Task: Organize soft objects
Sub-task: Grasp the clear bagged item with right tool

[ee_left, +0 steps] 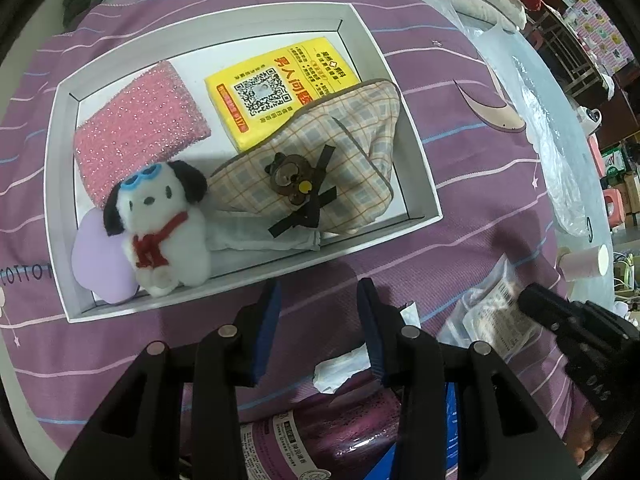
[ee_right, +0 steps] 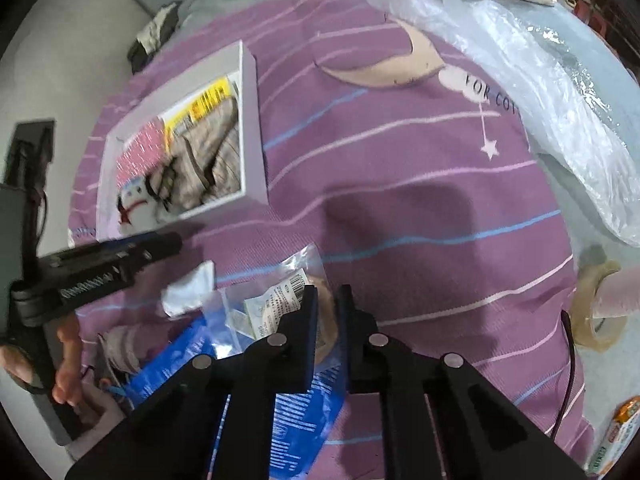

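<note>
A: What sits in the white box [ee_left: 420, 152] on the bed, left to right?

B: A pink sponge [ee_left: 140, 128], plush dog [ee_left: 160, 220], yellow tissue pack [ee_left: 276, 96], plaid pouch [ee_left: 320, 160]; all probably light and squashy, best pinched mid-body

A: And each hand-held gripper?

B: The left hand-held gripper [ee_left: 318, 328] gapes wide, empty; the right hand-held gripper [ee_right: 328, 320] is narrowly parted over a crinkly plastic packet [ee_right: 276, 300], contact unclear

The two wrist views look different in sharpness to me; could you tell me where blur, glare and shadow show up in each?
Left wrist view: mostly sharp, the QR code on the yellow pack is crisp; a soft shadow darkens the bedspread near the box. Right wrist view: the left gripper and the box contents are motion-smeared; glare on the plastic sheet; a broad shadow at centre; strong fisheye bending in both.
</note>
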{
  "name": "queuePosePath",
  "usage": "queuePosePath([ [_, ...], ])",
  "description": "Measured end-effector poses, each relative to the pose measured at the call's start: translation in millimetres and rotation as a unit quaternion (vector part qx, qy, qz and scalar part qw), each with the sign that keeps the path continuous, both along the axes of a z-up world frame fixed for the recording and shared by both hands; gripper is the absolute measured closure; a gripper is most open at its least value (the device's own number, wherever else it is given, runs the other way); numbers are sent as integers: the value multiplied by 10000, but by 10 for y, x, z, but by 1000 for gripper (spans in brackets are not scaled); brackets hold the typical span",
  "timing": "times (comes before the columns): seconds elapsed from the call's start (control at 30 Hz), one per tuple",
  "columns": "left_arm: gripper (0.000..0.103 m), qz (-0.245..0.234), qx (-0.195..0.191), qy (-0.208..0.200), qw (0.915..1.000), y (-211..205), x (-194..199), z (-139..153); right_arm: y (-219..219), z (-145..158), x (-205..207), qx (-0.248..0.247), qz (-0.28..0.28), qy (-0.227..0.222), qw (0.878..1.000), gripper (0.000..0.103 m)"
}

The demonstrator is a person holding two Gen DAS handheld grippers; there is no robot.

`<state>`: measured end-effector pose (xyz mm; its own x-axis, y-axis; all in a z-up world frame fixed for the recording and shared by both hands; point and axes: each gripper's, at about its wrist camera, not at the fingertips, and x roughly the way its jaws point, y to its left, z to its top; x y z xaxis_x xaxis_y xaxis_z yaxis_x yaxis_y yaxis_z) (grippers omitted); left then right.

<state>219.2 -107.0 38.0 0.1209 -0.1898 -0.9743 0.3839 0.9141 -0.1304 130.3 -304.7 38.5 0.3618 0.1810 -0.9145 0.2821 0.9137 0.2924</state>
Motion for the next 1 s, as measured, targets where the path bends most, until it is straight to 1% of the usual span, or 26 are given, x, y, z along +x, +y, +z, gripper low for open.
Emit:
queuePosePath([
  [0.1,62,11,-48,-24,10000,23,-2,29,-25,95,-20,73,-113,-216,9997,96],
  [0.23,62,121,-217,-43,9997,95,18,87,-29,211,-22,261,-272,-546,9978,97],
  [0.33,62,237,-243,-97,9994,153,35,124,-59,237,-8,230,-485,-607,9967,97],
  [0.43,62,262,-333,-127,9990,177,38,162,-78,173,27,177,-657,-553,9962,97],
  [0.57,62,98,-661,-150,9976,59,-29,234,-123,64,64,264,-839,-439,9952,97],
  [0.6,62,8,-731,-153,9972,5,-50,247,-122,47,70,290,-858,-426,9950,97],
  [0.63,62,-179,-800,-130,9965,-88,-79,242,-121,27,78,348,-879,-423,9946,97],
  [0.67,66,-287,-833,-92,9961,-155,-89,224,-126,13,86,392,-893,-414,9944,97],
  [0.7,70,-349,-833,-43,9959,-223,-88,192,-129,-1,89,426,-907,-398,9942,97],
  [0.73,75,-386,-729,25,9966,-305,-84,130,-135,-12,91,451,-927,-371,9940,97],
  [0.87,77,-526,-266,237,9980,-470,-76,-106,-191,-76,77,686,-1033,-295,9918,97],
  [0.93,77,-554,-151,270,9980,-528,-71,-179,-219,-118,73,824,-1045,-259,9908,97],
  [1.0,77,-543,-145,256,9981,-563,-66,-184,-264,-182,65,1014,-1137,-169,9882,97],
])
